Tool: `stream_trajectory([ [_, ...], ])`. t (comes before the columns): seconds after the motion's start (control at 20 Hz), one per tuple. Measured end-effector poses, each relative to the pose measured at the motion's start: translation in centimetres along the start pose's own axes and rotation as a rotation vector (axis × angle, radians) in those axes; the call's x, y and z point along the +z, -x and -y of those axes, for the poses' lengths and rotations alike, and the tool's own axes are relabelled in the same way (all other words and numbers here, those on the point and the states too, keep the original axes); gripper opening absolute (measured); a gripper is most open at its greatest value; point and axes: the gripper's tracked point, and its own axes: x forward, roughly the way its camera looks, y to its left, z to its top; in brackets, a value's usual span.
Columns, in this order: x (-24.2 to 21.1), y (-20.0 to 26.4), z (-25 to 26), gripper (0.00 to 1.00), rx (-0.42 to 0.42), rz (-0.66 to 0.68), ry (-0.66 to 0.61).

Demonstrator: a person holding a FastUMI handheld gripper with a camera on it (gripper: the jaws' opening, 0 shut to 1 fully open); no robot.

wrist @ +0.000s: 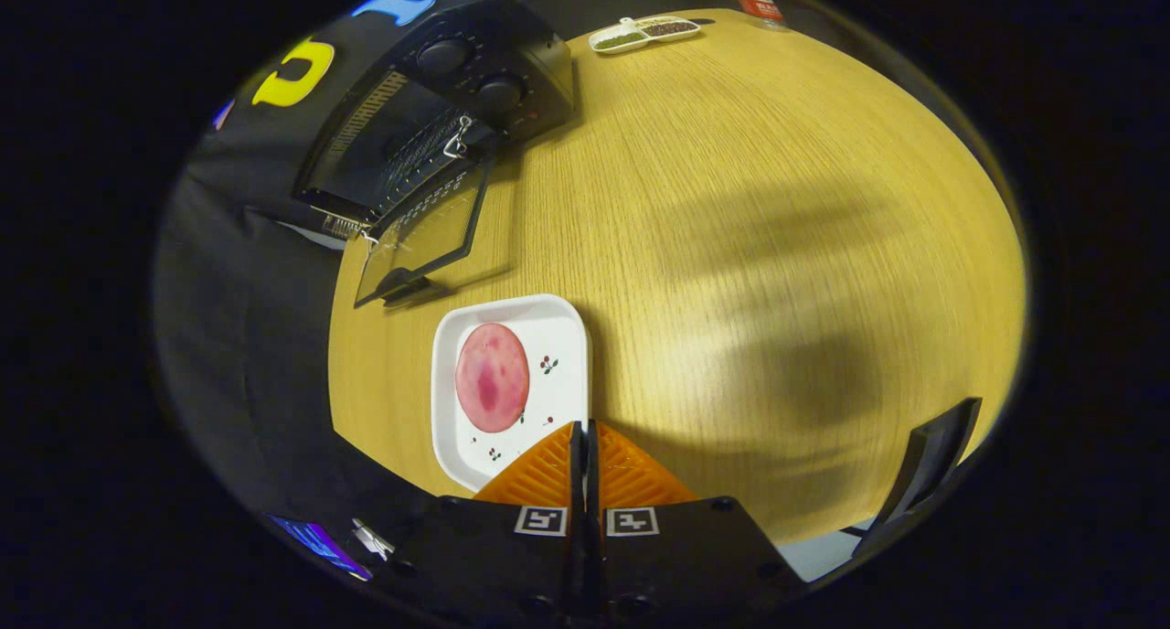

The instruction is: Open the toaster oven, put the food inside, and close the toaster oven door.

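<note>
**Door down, food still on the plate**

My 2 orange fingers (585,428) are pressed together with nothing between them, tips over the near edge of the white plate (567,336). The pink round slice (492,378) lies on that plate, just ahead of them and to one side. Beyond it the toaster oven (439,117) stands with its glass door (425,236) dropped flat on the wooden table (731,245), so the mouth is free for loading. I judge I must spread before picking up.

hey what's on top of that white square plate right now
A round pink slice of meat lies flat on the white plate, beside small printed cherries. The shut gripper covers the plate's near corner, so what lies there can't be seen.
</note>
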Motion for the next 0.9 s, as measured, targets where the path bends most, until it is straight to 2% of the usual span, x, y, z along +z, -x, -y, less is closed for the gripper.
stream_trajectory([
  [0.2,-0.9,0.5,-1.6,0.02,0.075,0.040,-0.092],
  [0.5,-1.4,0.8,-5.5,0.02,0.153,0.134,-0.158],
  [0.9,0.0,0.9,-12.3,0.02,0.235,0.343,-0.245],
])
